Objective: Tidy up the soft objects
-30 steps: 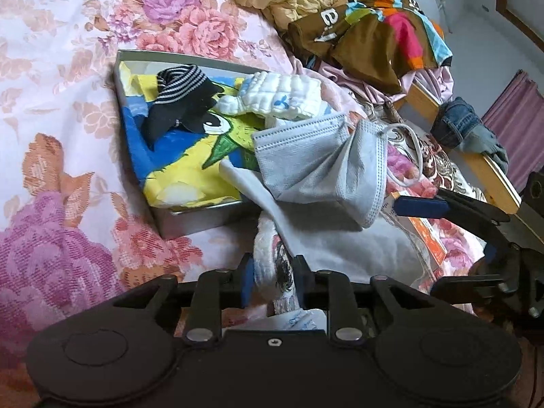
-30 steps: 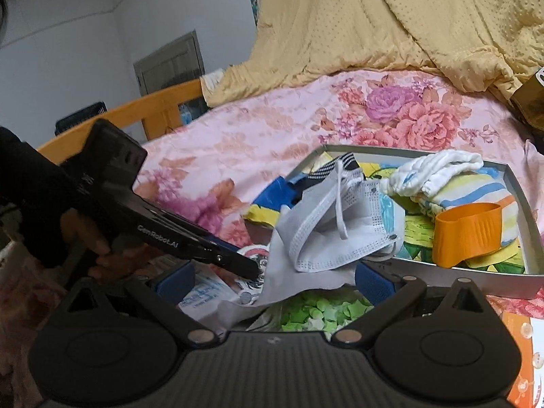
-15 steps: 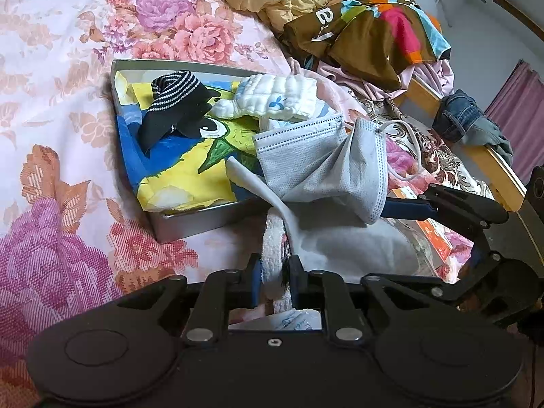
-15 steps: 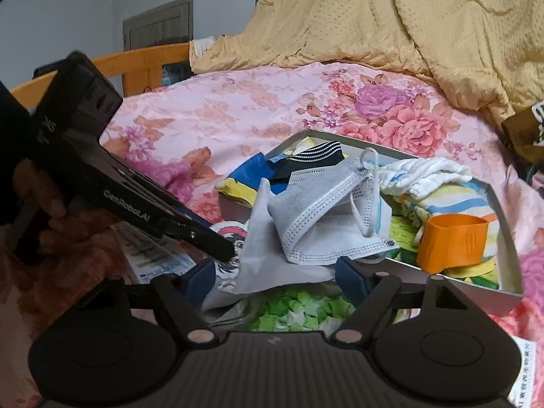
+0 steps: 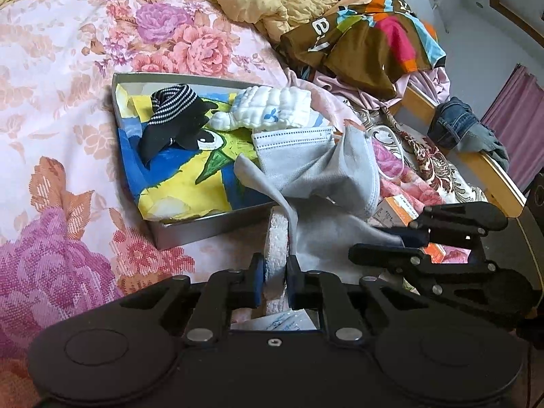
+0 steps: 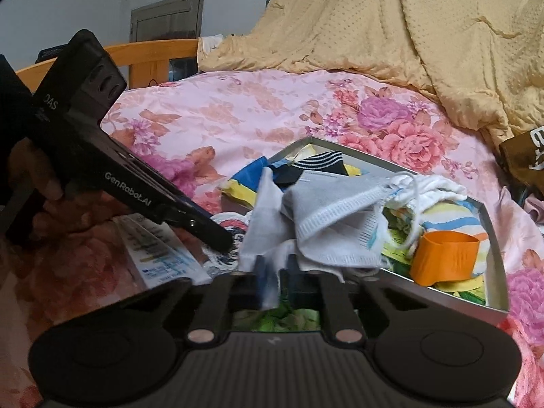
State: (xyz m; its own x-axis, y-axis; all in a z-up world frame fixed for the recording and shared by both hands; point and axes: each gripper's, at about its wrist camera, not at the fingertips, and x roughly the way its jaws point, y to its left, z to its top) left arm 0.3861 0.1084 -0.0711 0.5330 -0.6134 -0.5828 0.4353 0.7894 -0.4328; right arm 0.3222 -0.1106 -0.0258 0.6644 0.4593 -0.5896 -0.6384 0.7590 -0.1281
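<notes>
A grey cloth (image 5: 326, 227) lies over the near corner of a shallow tin box (image 5: 204, 224) on the bed, with a grey face mask (image 5: 312, 163) on top of it. My left gripper (image 5: 274, 272) is shut on a white towel roll (image 5: 277, 241) at the cloth's near edge. My right gripper (image 6: 274, 272) is shut on the grey cloth's (image 6: 261, 224) other edge; the mask (image 6: 333, 210) rests on it. The box holds a striped black sock (image 5: 173, 112), a white quilted cloth (image 5: 272, 108) and an orange band (image 6: 445, 255).
The box (image 6: 493, 238) sits on a pink floral bedsheet (image 5: 51, 102). A yellow blanket (image 6: 408, 34) is piled behind. Colourful clothes (image 5: 363, 34) and jeans (image 5: 459, 125) lie by the wooden bed rail (image 5: 493, 170). Paper leaflets (image 6: 159, 251) lie under the left gripper.
My right gripper has shut on the grey cloth's edge; it was open before. My left gripper stays shut on the towel roll, and both views have shifted slightly.
</notes>
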